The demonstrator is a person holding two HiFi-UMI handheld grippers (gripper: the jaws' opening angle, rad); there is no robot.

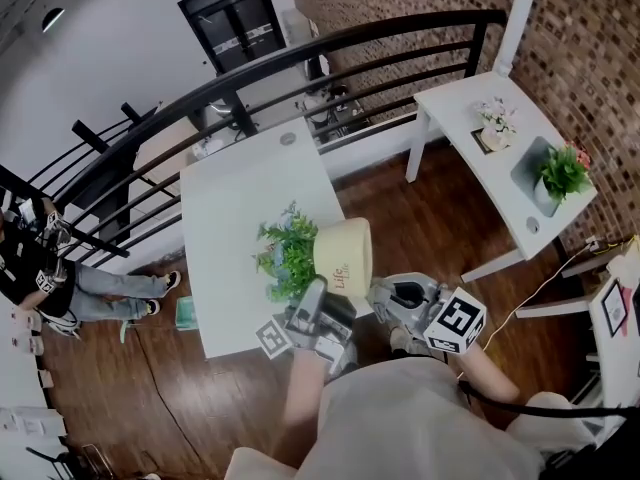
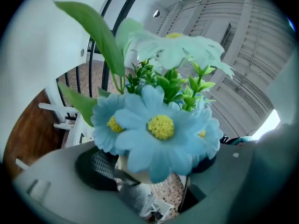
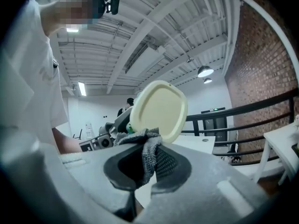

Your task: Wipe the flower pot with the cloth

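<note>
Cream flower pot (image 1: 345,253), blue fake daisies (image 2: 161,125), tipped sideways: looks light, stiff, slick. Left gripper (image 1: 316,308) jaws clamp rim; right gripper (image 3: 142,166) jaws pinch limp grey knit cloth (image 3: 148,146) at pot's base.

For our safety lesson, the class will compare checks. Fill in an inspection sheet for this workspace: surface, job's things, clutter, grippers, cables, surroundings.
Surface: white table, level.
Job's things: cream flower pot with blue flowers, held tipped on its side; grey cloth.
Clutter: nothing seen on the table.
Grippers: left gripper shut on the flower pot's rim; right gripper shut on the cloth, near the pot's base.
Cables: pale cable on the floor at right.
Surroundings: black railing, brick wall, side table with small plants, a person at left.
</note>
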